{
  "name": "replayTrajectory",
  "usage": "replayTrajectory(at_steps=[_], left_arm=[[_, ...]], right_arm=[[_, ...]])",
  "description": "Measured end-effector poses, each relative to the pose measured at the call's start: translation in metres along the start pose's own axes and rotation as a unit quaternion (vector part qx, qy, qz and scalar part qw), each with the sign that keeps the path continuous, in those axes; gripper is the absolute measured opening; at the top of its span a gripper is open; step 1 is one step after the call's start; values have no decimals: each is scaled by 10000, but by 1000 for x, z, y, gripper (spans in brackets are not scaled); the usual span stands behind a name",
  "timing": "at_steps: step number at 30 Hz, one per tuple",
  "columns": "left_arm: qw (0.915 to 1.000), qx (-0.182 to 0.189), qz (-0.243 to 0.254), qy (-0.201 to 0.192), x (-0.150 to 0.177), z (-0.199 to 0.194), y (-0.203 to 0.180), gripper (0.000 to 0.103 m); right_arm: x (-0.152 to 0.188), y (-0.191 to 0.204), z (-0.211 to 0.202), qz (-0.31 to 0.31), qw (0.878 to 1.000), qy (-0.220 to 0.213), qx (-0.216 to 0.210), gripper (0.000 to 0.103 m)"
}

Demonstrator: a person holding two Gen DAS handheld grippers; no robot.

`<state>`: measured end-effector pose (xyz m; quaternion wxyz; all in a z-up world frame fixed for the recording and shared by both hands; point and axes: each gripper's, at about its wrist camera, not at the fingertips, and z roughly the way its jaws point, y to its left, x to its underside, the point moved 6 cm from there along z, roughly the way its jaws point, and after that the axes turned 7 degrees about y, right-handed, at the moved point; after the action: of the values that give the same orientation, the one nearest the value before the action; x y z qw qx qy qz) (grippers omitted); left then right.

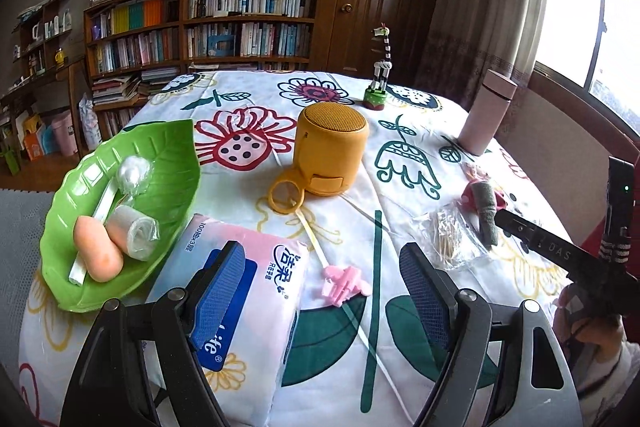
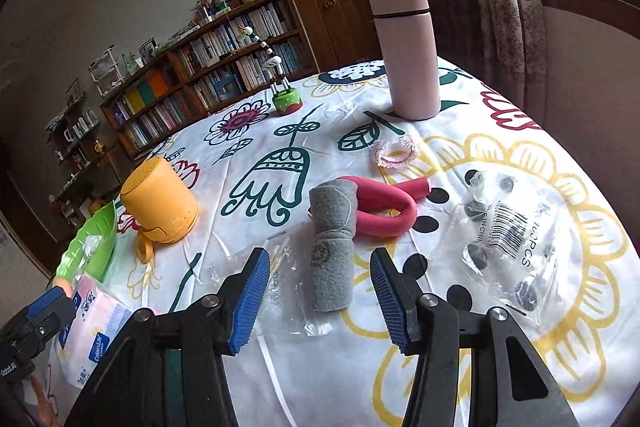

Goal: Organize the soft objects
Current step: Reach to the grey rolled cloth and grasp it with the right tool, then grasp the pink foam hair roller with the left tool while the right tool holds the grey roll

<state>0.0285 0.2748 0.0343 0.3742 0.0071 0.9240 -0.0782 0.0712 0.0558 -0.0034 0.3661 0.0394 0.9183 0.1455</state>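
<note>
My left gripper [image 1: 320, 287] is open low over the table. Its left finger overlaps a pink and blue tissue pack [image 1: 276, 307], and its right finger is over bare cloth. To the left, a green leaf plate [image 1: 160, 147] holds a peach sponge [image 1: 98, 251], a wrapped gauze roll [image 1: 134, 235] and a cotton ball [image 1: 132, 169]. My right gripper [image 2: 320, 297] is open too. The near end of a rolled grey cloth [image 2: 332, 247] lies between its fingers, apart from both. A red foam curler [image 2: 384, 207] curves behind the roll, and a pink scrunchie [image 2: 394, 151] lies farther back.
On the flowered tablecloth stand a yellow speaker [image 1: 328, 151], a pink bottle [image 2: 408, 55] and a zebra figurine [image 1: 380, 71]. A pink clip [image 1: 346, 285] lies near my left gripper. Also here are a clear bag of swabs [image 1: 452, 243] and a bag of black pieces [image 2: 504, 239]. Bookshelves stand behind.
</note>
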Motion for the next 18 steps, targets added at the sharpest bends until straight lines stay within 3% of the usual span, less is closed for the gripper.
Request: replayTrajectory(at_steps=[11, 15, 18], left_arm=[[9996, 98, 238, 122, 0, 8, -20, 81], [9994, 104, 276, 161, 0, 11, -23, 81], [9993, 98, 309, 181, -2, 13, -25, 81]], right_arm=[[-10, -4, 36, -105, 9992, 393, 54, 42], [-9, -3, 42, -133, 9987, 495, 18, 30], [-7, -4, 39, -146, 9987, 494, -21, 28]])
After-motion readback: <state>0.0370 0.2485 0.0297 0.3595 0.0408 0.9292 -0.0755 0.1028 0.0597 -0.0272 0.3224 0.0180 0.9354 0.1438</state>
